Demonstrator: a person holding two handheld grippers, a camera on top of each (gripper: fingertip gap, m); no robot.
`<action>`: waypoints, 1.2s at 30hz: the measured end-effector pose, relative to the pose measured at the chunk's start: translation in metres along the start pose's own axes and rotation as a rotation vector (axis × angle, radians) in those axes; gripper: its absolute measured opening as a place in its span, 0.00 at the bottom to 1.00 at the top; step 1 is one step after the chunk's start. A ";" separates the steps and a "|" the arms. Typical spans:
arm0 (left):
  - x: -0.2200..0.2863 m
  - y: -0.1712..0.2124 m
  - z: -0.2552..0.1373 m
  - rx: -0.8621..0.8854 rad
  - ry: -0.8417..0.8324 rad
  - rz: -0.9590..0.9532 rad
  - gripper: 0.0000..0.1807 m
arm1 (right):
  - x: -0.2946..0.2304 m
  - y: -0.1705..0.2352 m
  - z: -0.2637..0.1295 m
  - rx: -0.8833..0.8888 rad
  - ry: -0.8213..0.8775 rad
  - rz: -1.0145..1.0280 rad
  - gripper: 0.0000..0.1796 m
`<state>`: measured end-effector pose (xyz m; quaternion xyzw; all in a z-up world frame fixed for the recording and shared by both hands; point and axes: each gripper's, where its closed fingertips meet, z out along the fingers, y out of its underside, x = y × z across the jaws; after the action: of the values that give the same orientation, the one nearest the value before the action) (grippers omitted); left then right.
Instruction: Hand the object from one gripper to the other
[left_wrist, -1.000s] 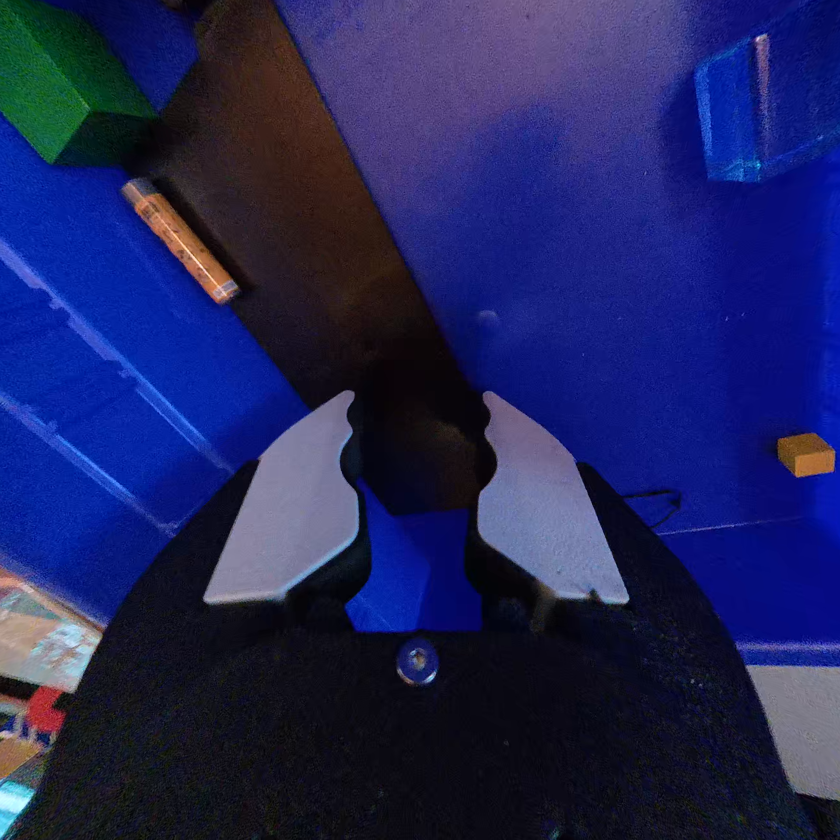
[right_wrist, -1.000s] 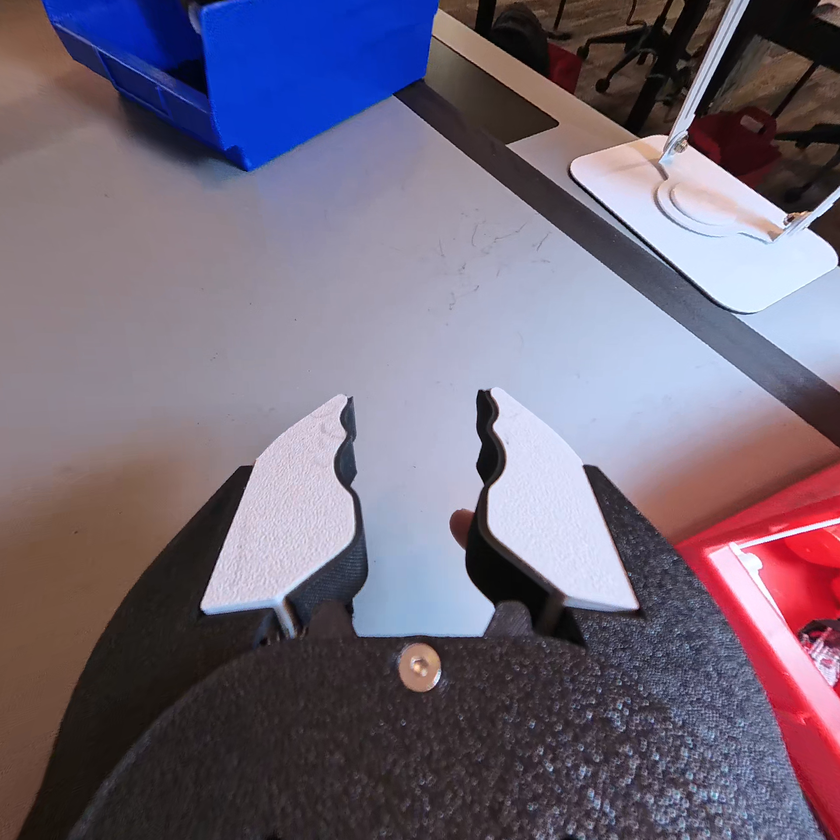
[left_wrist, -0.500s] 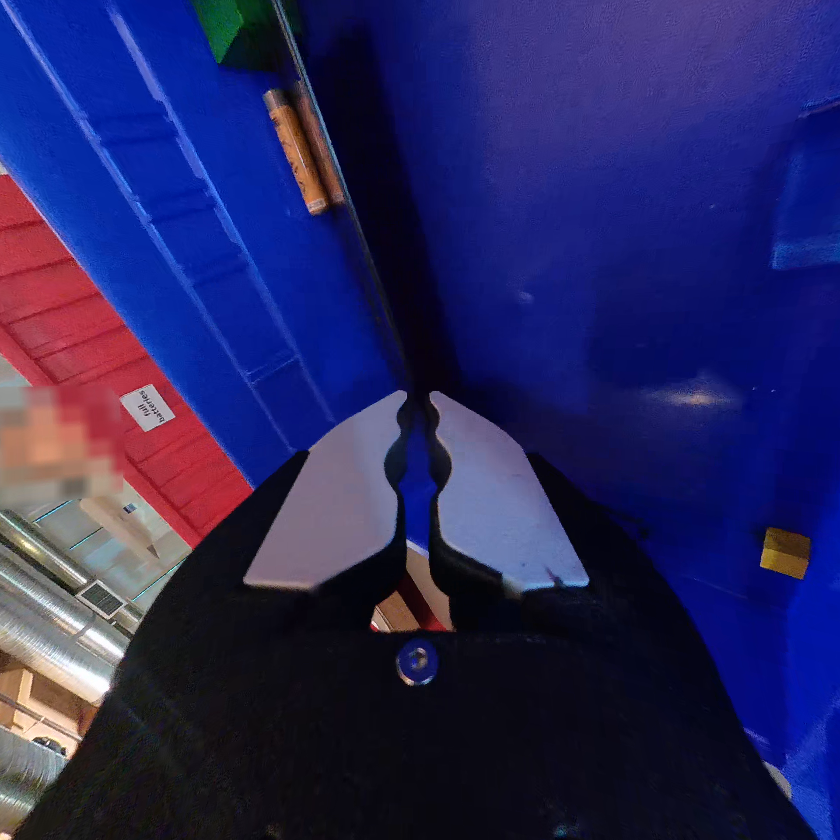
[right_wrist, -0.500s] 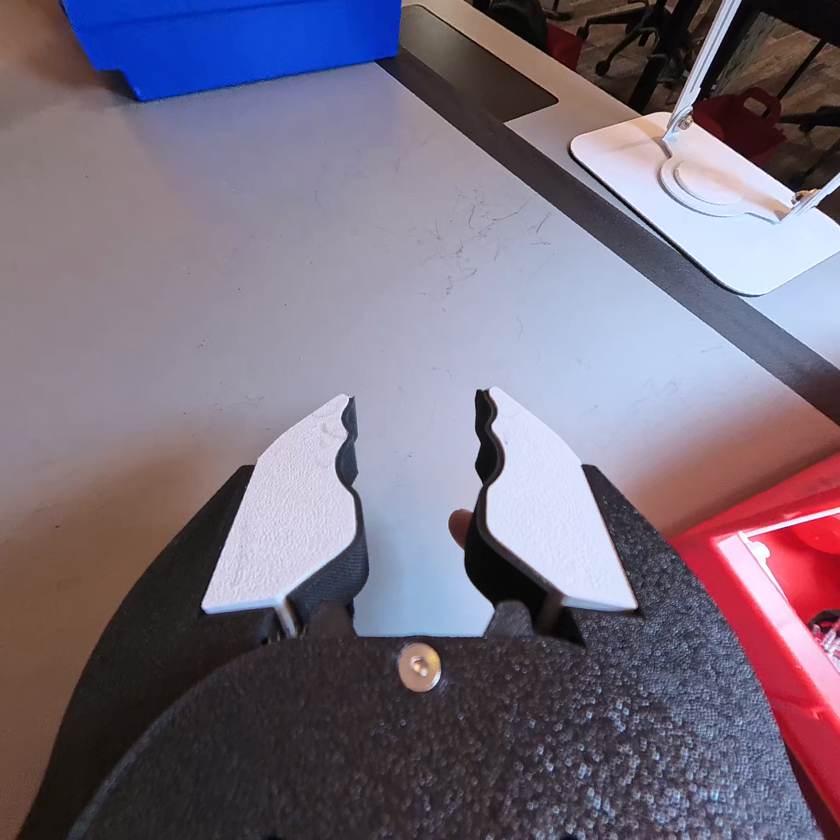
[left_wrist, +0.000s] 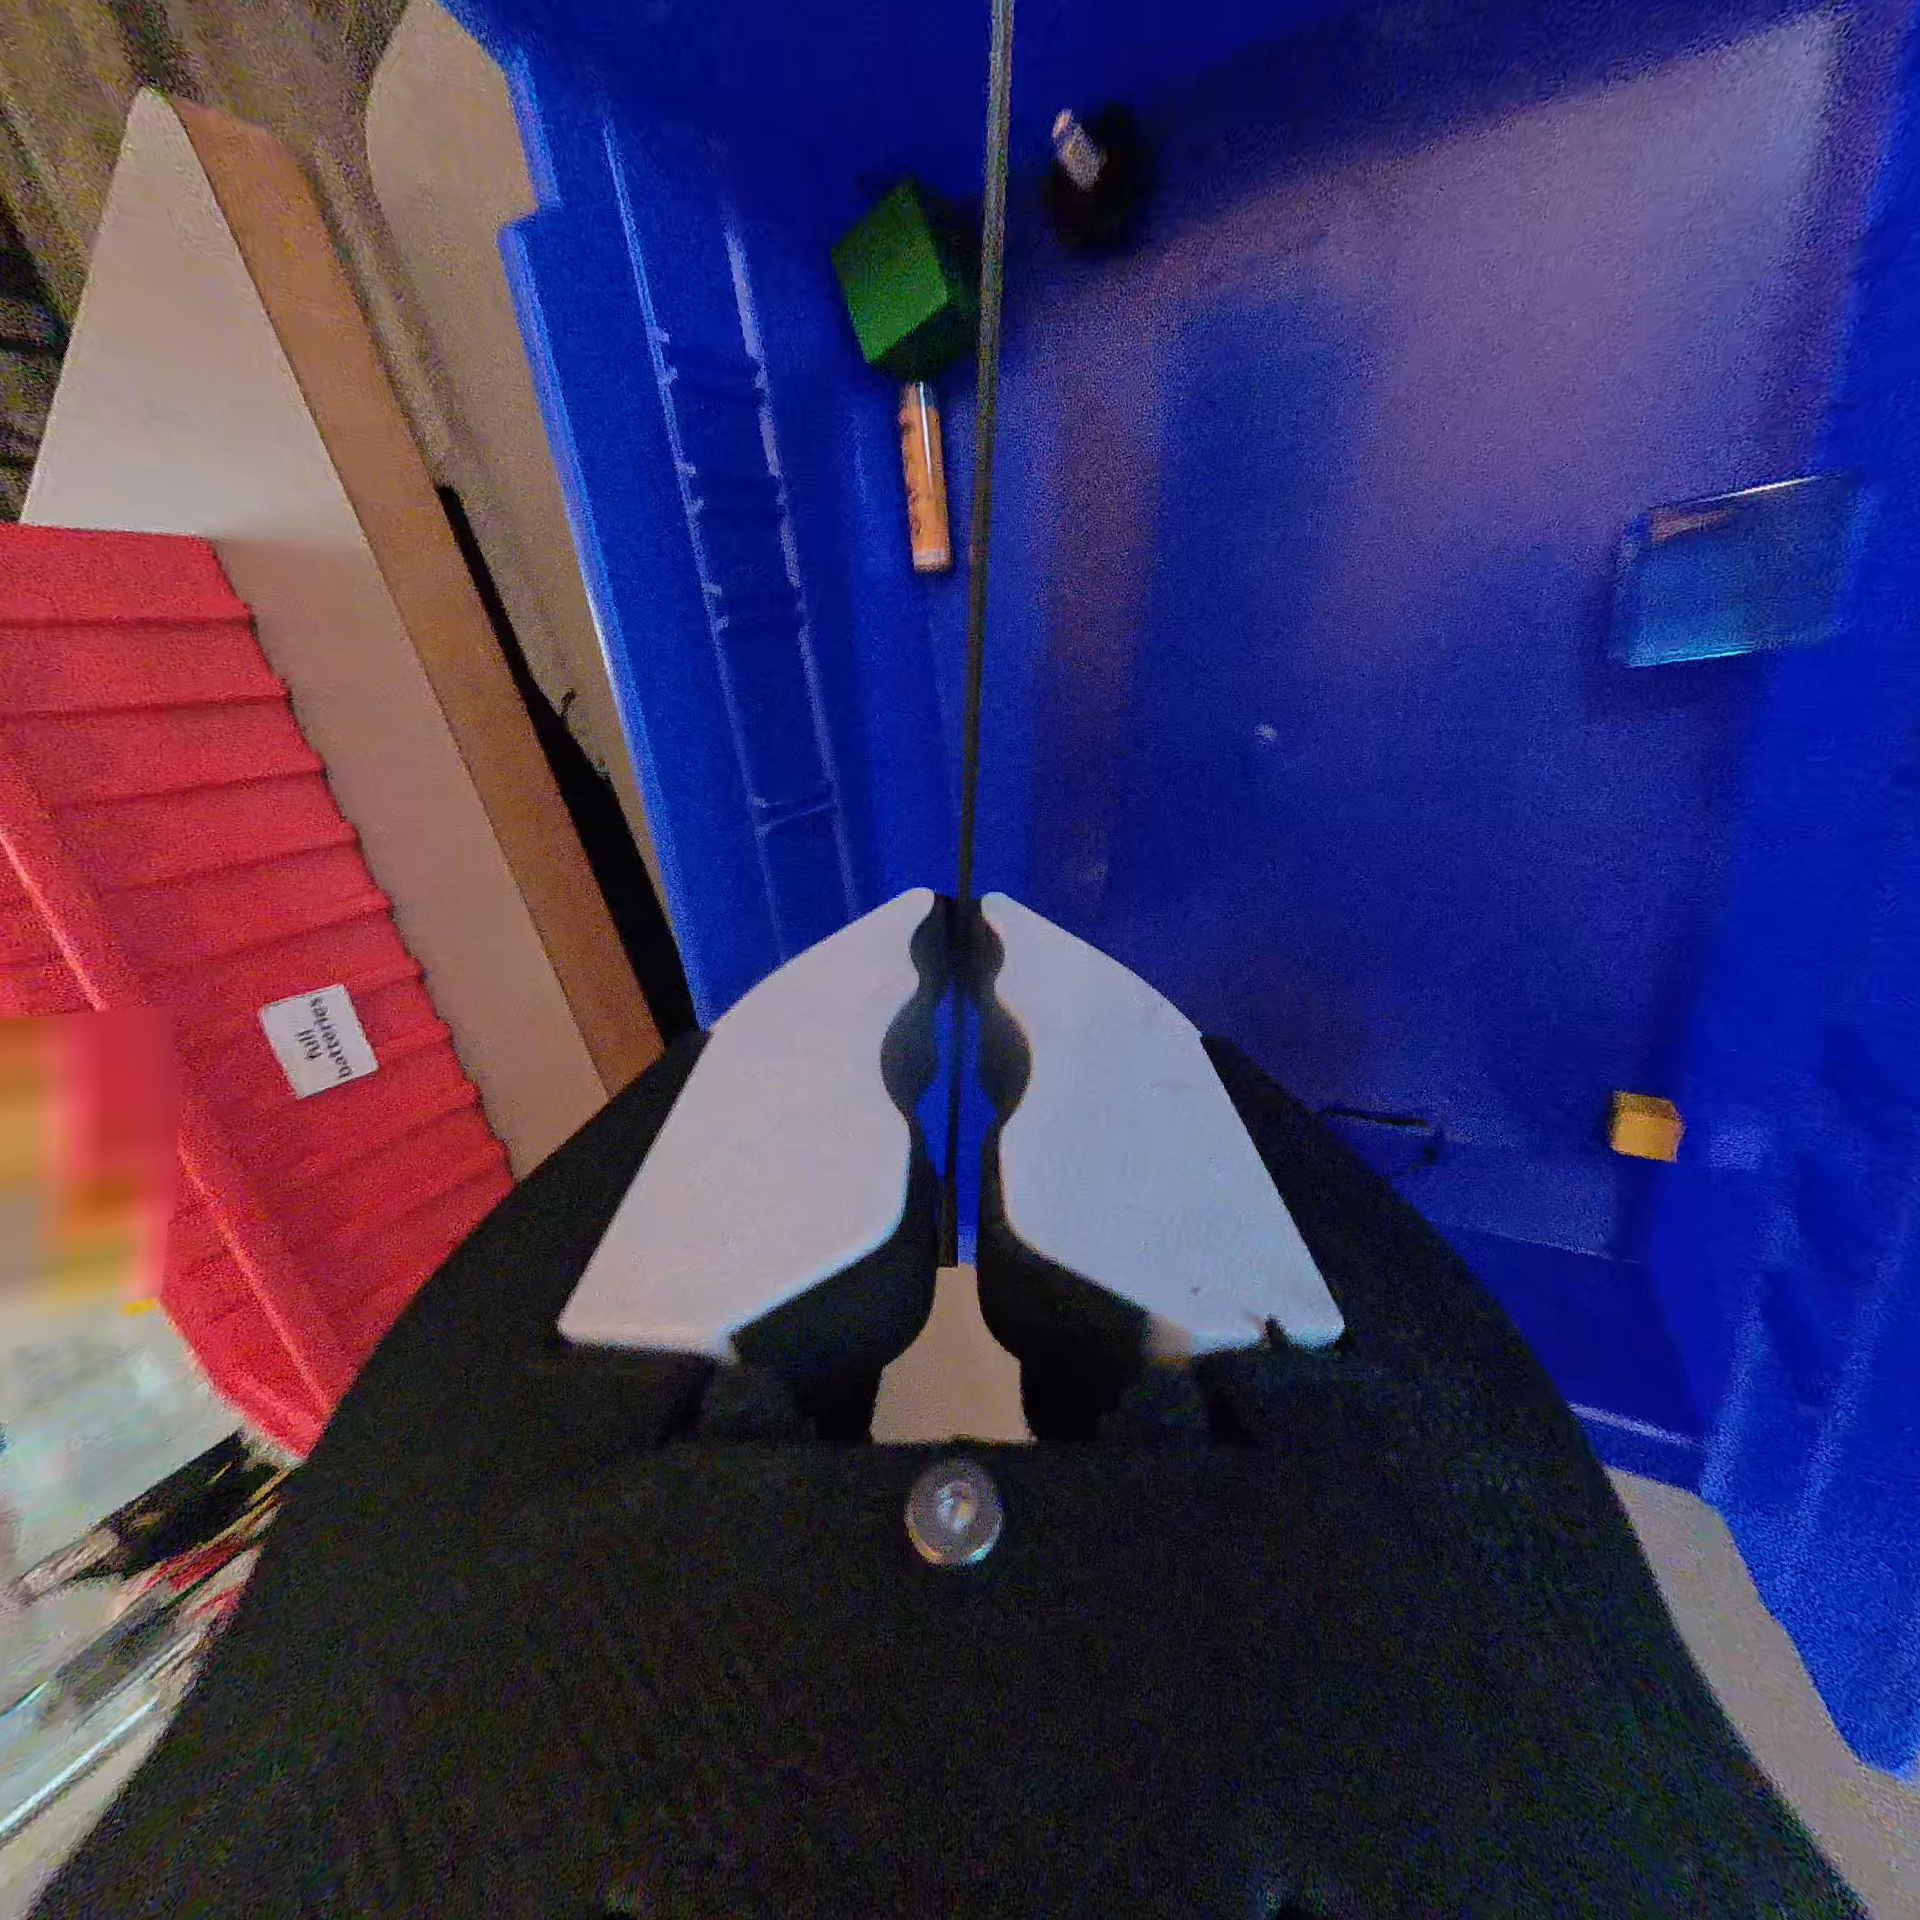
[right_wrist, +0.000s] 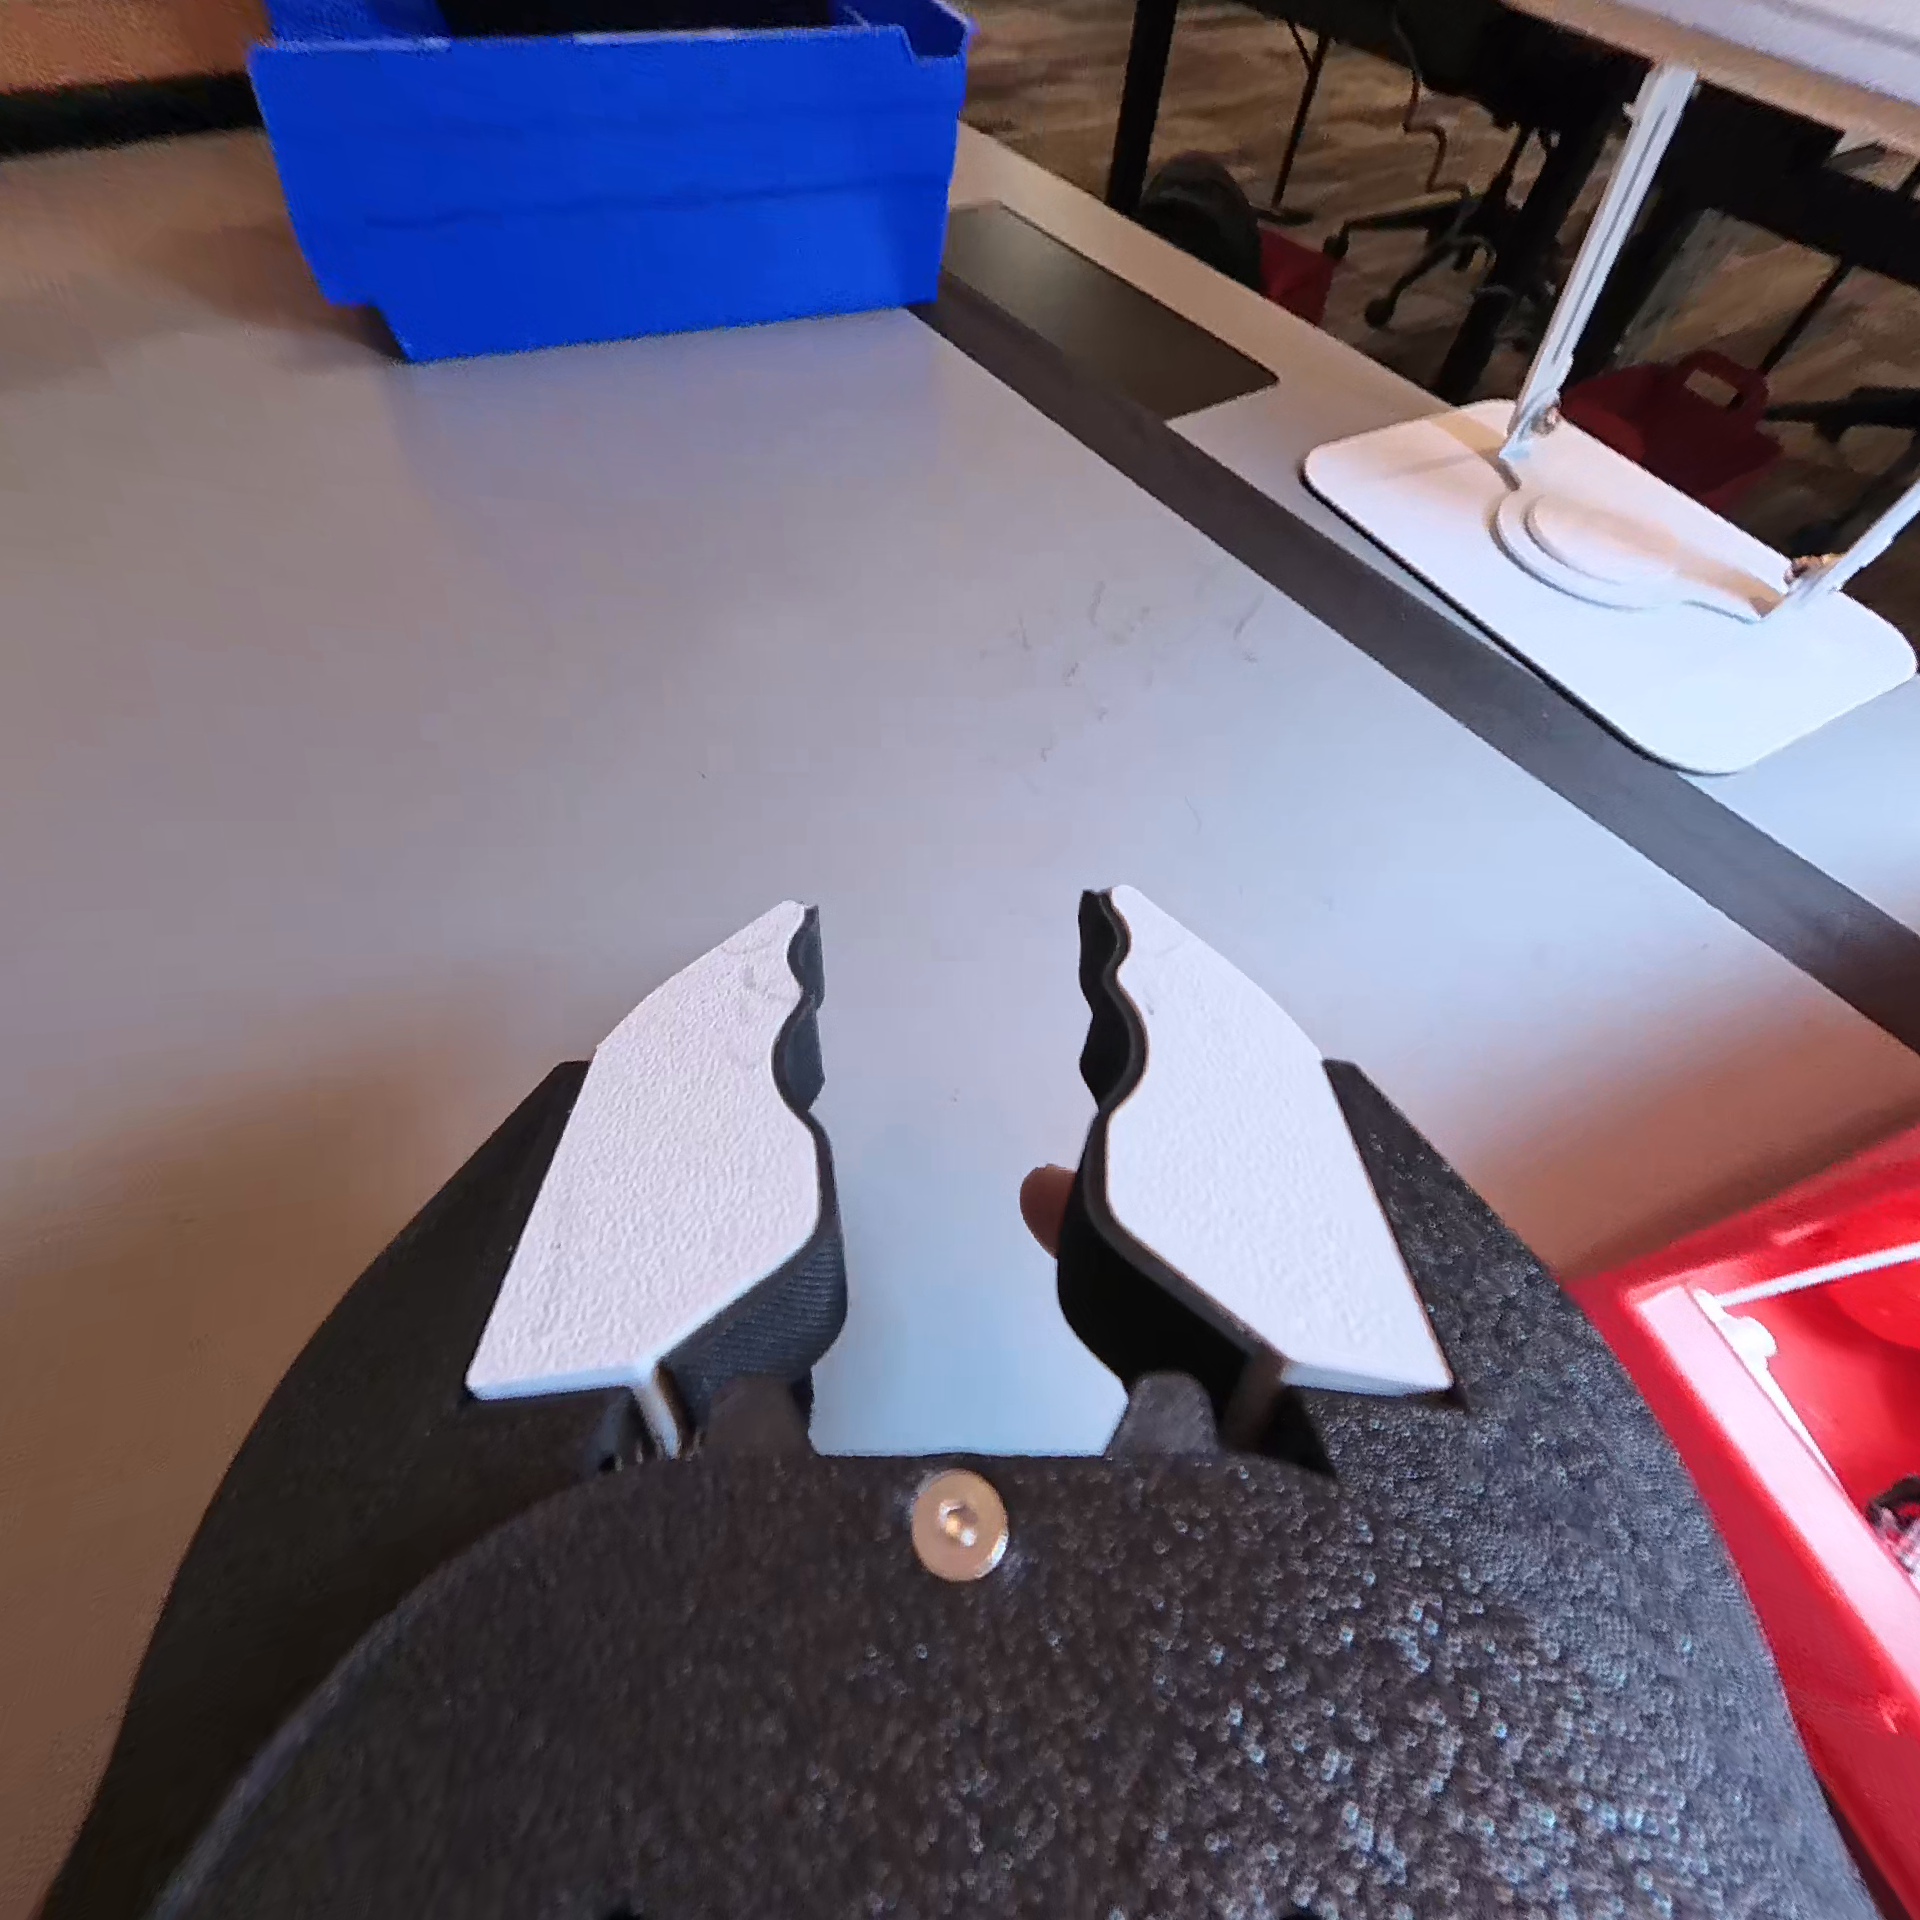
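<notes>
My left gripper (left_wrist: 958, 906) is shut on a thin black flat plate (left_wrist: 980, 468). I see the plate edge-on as a dark line running up from between the pads, in front of the inside of a blue bin (left_wrist: 1403, 727). My right gripper (right_wrist: 951, 914) is open and empty above the grey table (right_wrist: 623, 675). A person's fingertip (right_wrist: 1039, 1195) shows beside its right finger. The blue bin (right_wrist: 613, 197) stands at the far end of the table in the right wrist view. Neither gripper shows in the other's view.
The bin holds a green block (left_wrist: 899, 281), an orange cylinder (left_wrist: 925, 478), a clear blue block (left_wrist: 1730, 582) and a small yellow block (left_wrist: 1645, 1125). A red bin (left_wrist: 187, 831) stands to the left, and another red bin (right_wrist: 1787, 1455) at the right. A white lamp base (right_wrist: 1610, 592) stands beyond a dark strip. Tip to tip, the grippers are about 55 centimetres apart.
My left gripper has shut on the black plate and turned it from lying flat to edge-on, and the view has swung towards the red bin. My right gripper has stayed open and tilted up slightly.
</notes>
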<state>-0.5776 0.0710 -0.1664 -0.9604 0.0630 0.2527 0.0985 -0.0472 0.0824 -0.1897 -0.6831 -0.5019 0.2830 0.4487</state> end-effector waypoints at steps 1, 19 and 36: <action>0.001 -0.006 -0.013 0.060 0.052 -0.022 0.02 | -0.002 -0.003 0.000 0.017 -0.009 -0.006 0.27; 0.282 -0.117 -0.255 1.085 0.121 0.374 0.01 | -0.010 -0.155 -0.048 0.325 0.201 -0.219 0.20; 0.327 -0.112 -0.354 1.670 -0.238 0.358 0.23 | 0.040 -0.175 -0.090 0.971 -0.339 0.675 0.01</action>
<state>-0.1082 0.0780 -0.0103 -0.5162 0.3679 0.2345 0.7370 -0.0335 0.1065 0.0092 -0.4674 -0.1361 0.7105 0.5081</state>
